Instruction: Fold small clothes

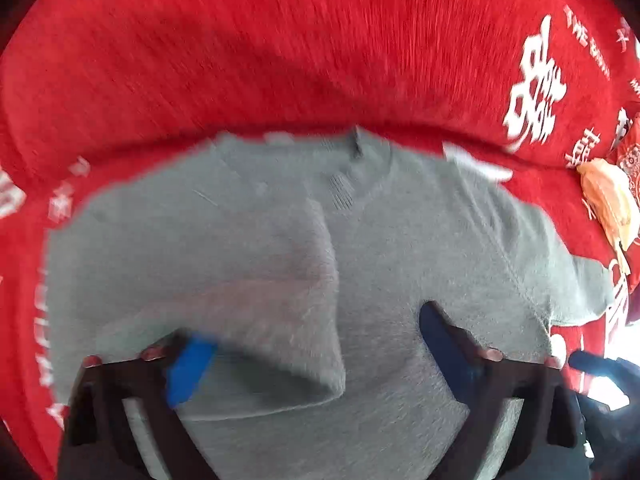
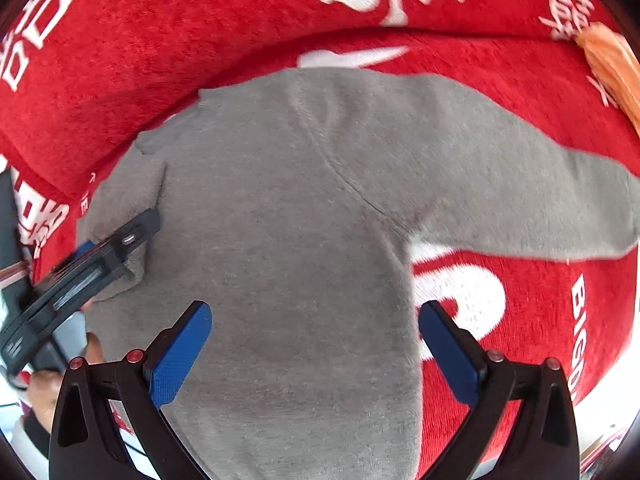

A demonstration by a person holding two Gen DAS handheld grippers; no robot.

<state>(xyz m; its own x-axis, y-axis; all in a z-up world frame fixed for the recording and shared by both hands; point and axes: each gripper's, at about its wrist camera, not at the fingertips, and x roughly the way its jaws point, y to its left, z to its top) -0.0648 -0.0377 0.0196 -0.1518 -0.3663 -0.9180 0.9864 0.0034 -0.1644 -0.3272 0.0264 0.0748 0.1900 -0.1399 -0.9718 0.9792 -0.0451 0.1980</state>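
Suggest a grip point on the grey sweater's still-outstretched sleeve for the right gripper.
Probably the cuff end of the outstretched sleeve, approached from above at its free outer tip. It lies flat on the red blanket, clear of the grey sweater body, so a pinch there catches the sleeve alone. The right gripper is open.

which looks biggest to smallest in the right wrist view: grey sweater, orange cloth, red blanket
1. red blanket, spreads past the sweater on all sides
2. grey sweater
3. orange cloth, only partly in frame, so its full size is unsure
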